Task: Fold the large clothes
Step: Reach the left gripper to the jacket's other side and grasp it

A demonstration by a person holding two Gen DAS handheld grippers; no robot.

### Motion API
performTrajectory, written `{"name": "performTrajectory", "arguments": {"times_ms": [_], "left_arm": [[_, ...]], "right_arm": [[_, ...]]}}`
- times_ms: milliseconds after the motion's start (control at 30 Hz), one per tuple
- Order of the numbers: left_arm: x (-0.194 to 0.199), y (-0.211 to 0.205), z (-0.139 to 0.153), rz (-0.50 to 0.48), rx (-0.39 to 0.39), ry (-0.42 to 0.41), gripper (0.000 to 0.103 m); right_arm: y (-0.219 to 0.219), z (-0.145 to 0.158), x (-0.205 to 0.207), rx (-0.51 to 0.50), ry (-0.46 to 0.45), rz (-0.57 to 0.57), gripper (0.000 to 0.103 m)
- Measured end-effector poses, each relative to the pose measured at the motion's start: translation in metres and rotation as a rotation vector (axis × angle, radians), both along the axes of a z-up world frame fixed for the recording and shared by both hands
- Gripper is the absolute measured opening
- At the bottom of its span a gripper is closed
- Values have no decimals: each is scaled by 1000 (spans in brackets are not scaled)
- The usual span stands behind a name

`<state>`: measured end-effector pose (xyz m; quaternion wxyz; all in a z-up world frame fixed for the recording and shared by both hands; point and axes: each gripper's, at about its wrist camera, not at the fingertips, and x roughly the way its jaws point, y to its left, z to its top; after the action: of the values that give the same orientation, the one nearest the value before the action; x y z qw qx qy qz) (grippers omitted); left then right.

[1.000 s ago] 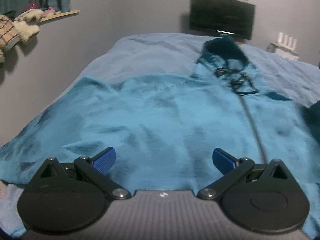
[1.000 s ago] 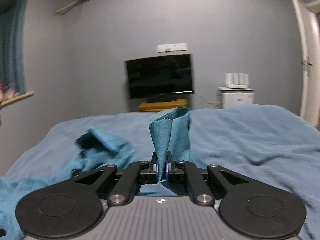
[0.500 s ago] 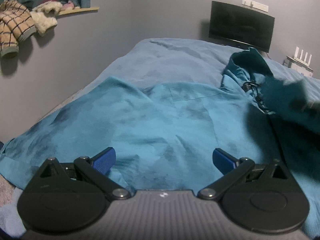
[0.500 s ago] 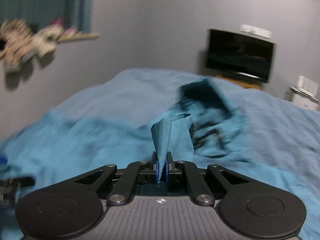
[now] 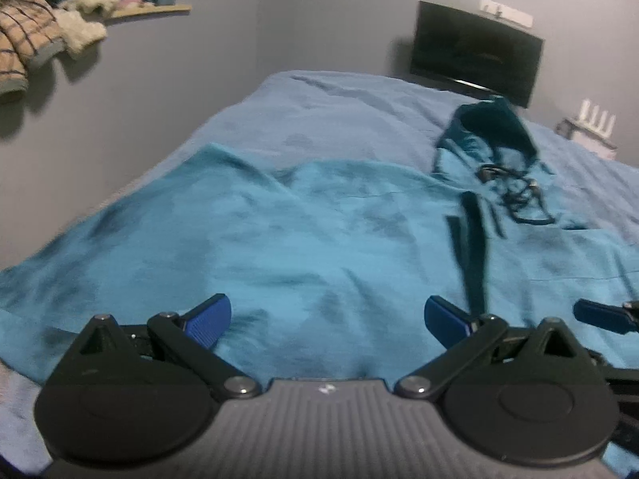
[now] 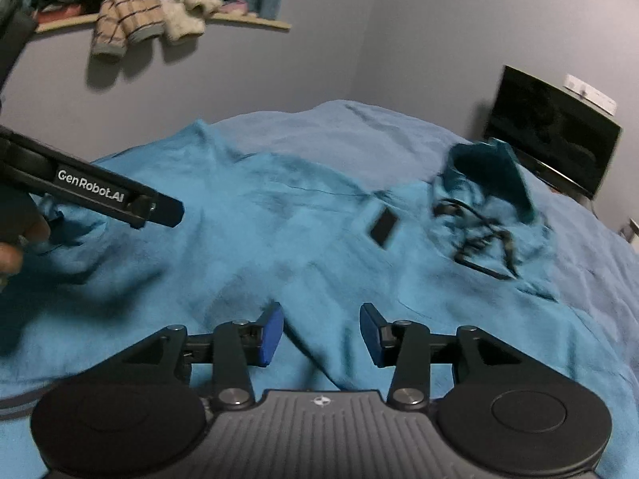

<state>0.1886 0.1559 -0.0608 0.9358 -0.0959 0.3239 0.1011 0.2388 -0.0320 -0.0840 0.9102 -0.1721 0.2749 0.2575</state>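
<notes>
A teal hooded garment [image 5: 303,239] lies spread on the bed, with its dark-lined hood [image 5: 491,127] and black drawstring [image 5: 519,199] at the far right. My left gripper [image 5: 327,313] hovers open over its near edge with nothing between the pads. In the right wrist view the same garment [image 6: 279,239] fills the middle. My right gripper [image 6: 321,321] is low over it and its jaws are opening. A ridge of teal cloth runs under the gap, and the pads are not pressing it. The left gripper's body [image 6: 116,195] reaches in from the left, held by a hand [image 6: 16,239].
The blue bedsheet [image 5: 339,107] runs to the grey wall at left. A dark TV [image 5: 475,60] and a white device [image 5: 595,115] stand beyond the bed's far end. A wall shelf [image 6: 247,20] carries a checked jacket [image 6: 124,8] and fluffy items.
The right gripper swung left and down across the garment while shut on a fold of teal cloth, then let it go. That cloth now lies on the garment. The left gripper shifted slightly.
</notes>
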Motion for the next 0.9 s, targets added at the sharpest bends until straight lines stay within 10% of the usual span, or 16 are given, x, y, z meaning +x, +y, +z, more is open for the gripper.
{"name": "performTrajectory", "arguments": {"times_ms": [400, 500, 633, 900], "left_arm": [[33, -62, -29, -274, -89, -8, 90], [44, -68, -39, -297, -113, -3, 75], [62, -73, -52, -329, -183, 60, 18], [56, -86, -43, -364, -95, 32, 0]], "right_arm": [[-150, 16, -1, 172, 20, -337, 52], [-177, 6, -4, 221, 27, -392, 53], [-193, -19, 3, 259, 101, -416, 53], [-190, -49, 18, 253, 286, -350, 66]]}}
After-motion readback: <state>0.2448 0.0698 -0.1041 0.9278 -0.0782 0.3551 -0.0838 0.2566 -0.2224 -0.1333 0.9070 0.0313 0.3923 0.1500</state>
